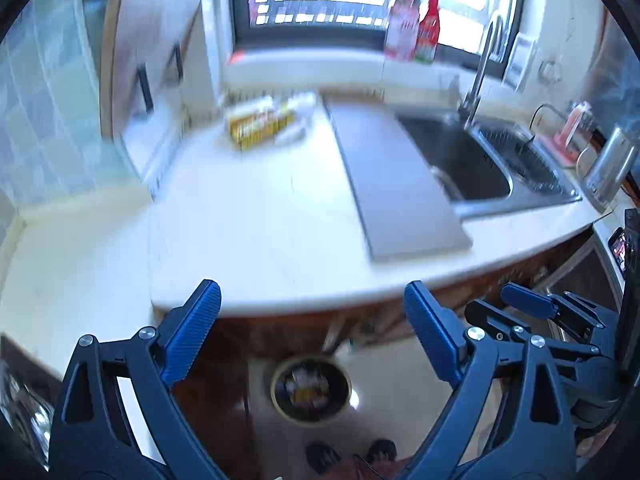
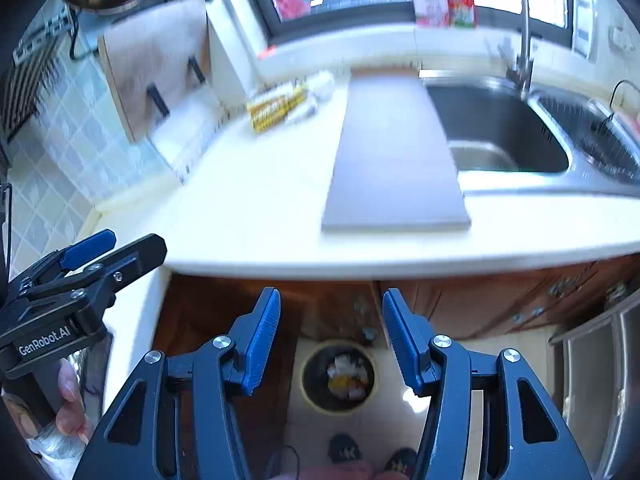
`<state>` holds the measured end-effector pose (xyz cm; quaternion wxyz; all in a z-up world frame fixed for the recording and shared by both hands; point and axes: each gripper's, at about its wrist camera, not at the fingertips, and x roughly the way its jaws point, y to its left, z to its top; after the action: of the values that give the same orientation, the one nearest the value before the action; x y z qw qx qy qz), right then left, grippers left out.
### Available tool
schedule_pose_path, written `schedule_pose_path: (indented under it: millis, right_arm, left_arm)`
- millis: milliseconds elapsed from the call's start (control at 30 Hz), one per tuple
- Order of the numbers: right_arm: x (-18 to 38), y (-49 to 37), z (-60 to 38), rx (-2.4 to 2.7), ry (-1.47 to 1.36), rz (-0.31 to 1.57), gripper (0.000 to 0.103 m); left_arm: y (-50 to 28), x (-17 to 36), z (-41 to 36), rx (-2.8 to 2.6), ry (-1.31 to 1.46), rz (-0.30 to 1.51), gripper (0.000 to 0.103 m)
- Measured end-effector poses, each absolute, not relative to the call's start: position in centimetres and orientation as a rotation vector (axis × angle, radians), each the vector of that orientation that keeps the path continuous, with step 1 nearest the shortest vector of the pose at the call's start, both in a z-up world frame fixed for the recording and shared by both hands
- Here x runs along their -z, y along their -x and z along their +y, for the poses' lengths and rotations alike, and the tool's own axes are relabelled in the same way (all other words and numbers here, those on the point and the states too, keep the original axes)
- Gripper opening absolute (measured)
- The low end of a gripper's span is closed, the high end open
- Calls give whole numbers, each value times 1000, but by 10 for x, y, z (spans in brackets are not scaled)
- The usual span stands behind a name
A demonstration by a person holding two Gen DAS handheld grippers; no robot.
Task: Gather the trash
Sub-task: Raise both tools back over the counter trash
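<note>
Left wrist view: left gripper (image 1: 312, 312) jaws wide, empty, above the counter (image 1: 260, 232) front edge.
Right wrist view: right gripper (image 2: 331, 320) jaws parted, empty, tilted down over the trash bin (image 2: 339, 378).

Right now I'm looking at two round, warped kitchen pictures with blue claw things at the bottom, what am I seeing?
Those claws are handheld tongs, one in each of a person's hands, each with a wide-angle camera looking along its fingers. One picture comes from the left tongs, the other from the right tongs. Both stand open and hold nothing. Below them is a white countertop with a grey board beside a steel sink, and yellow packaging near the back wall, too blurred to identify. On the floor stands a round trash bin with scraps already inside, next to the person's shoes.
</note>
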<state>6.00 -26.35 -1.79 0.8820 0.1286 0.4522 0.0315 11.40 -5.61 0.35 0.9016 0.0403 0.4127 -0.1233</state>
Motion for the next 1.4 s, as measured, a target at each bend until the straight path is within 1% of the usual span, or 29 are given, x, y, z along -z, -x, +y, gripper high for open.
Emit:
schedule_pose_path:
  millis: [100, 233, 300, 400, 533, 633, 767, 833, 933, 1067, 1267, 1400]
  right_arm:
    - [-15, -68, -268, -69, -285, 883, 55]
    - [-57, -86, -272, -77, -279, 829, 55]
    - [-79, -100, -272, -88, -279, 818, 55]
    - [-102, -137, -277, -105, -274, 820, 55]
    - [-126, -200, -304, -139, -300, 827, 55]
    - [-129, -261, -324, -171, -305, 833, 55]
    - [-117, -350, -348, -203, -304, 865, 55]
    - [-103, -394, -357, -219, -307, 903, 55]
    - [-73, -458, -367, -244, -338, 966, 55]
    - [-24, -528, -373, -266, -359, 1038, 55]
    - [38, -598, -361, -315, -384, 1116, 55]
    - [67, -620, -346, -349, -393, 1135, 55]
  left_arm:
    - [-123, -39, -57, 243, -123, 778, 91]
    - [-147, -76, -54, 225, -145, 721, 91]
    - [-165, -86, -50, 202, -136, 707, 91]
    - [-195, -94, -44, 176, -114, 712, 91]
    - [-247, -84, -51, 117, -153, 722, 91]
    - [-290, -70, -63, 76, -195, 753, 91]
    - [-362, -41, -80, 51, -241, 840, 91]
    - [-399, -20, -87, 46, -253, 903, 91]
    - [-445, 13, -93, 60, -252, 989, 89]
    - [-499, 58, -102, 66, -294, 1075, 83]
    - [-548, 104, -103, 108, -312, 1168, 80]
    - [-572, 127, -105, 135, -350, 1208, 80]
